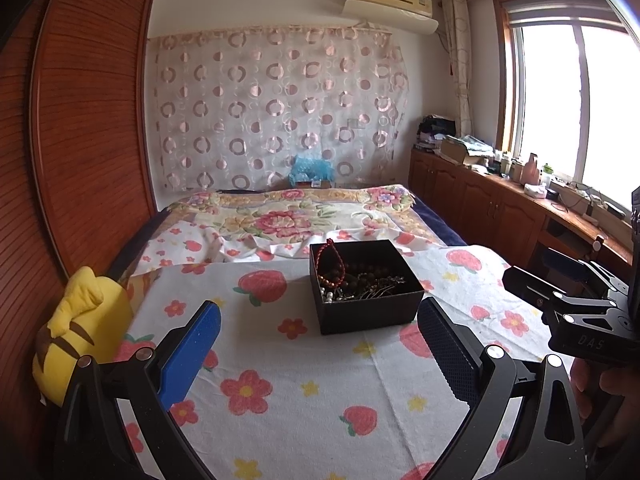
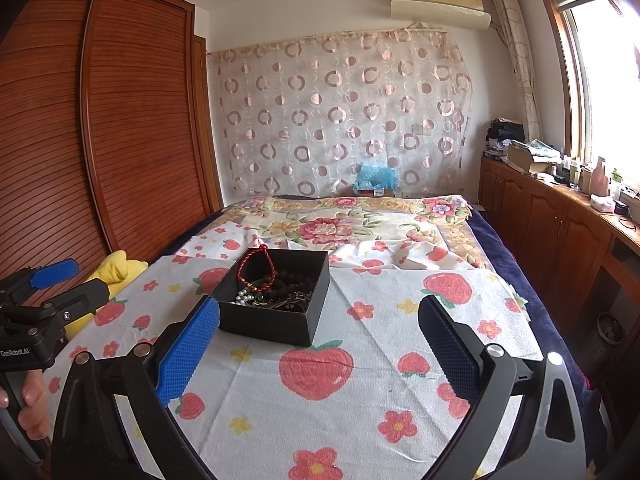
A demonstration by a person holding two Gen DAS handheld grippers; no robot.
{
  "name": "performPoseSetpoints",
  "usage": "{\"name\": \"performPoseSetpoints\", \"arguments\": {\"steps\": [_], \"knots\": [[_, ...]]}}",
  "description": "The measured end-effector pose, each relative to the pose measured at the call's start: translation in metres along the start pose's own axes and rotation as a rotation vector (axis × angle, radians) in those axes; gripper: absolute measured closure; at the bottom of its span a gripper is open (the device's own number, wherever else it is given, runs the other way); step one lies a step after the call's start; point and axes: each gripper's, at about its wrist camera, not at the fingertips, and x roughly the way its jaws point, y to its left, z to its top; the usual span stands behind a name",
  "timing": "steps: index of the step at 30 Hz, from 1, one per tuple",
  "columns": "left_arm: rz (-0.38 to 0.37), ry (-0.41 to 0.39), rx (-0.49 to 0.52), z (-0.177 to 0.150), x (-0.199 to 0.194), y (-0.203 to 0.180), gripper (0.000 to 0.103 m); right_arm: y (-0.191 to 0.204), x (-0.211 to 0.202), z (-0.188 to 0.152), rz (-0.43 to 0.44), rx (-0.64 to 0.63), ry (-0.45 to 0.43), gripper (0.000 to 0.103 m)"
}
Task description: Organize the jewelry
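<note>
A black open box (image 1: 370,312) sits on the strawberry-print cloth on the bed; it also shows in the right wrist view (image 2: 268,326). It holds a red braided bracelet (image 1: 334,258) leaning on its far left wall, dark bead strings, white pearls and a metal comb. The red bracelet (image 2: 256,266) stands up in the right wrist view too. My left gripper (image 1: 320,316) is open and empty, just short of the box. My right gripper (image 2: 320,316) is open and empty, the box near its left finger (image 2: 188,354).
A yellow plush toy (image 1: 80,336) lies at the bed's left edge by the wooden wardrobe (image 1: 80,140). A floral blanket (image 1: 288,216) covers the far bed. Low wooden cabinets (image 1: 480,200) with clutter run under the window at right.
</note>
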Motion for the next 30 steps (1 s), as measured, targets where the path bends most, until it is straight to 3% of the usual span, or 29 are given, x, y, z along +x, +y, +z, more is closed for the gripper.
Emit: {"name": "performPoseSetpoints", "arguments": {"steps": [30], "knots": [[0.001, -0.001, 0.002, -0.0022, -0.0001, -0.0002, 0.008, -0.0002, -0.0002, -0.0002, -0.001, 0.001, 0.000, 0.003]]}}
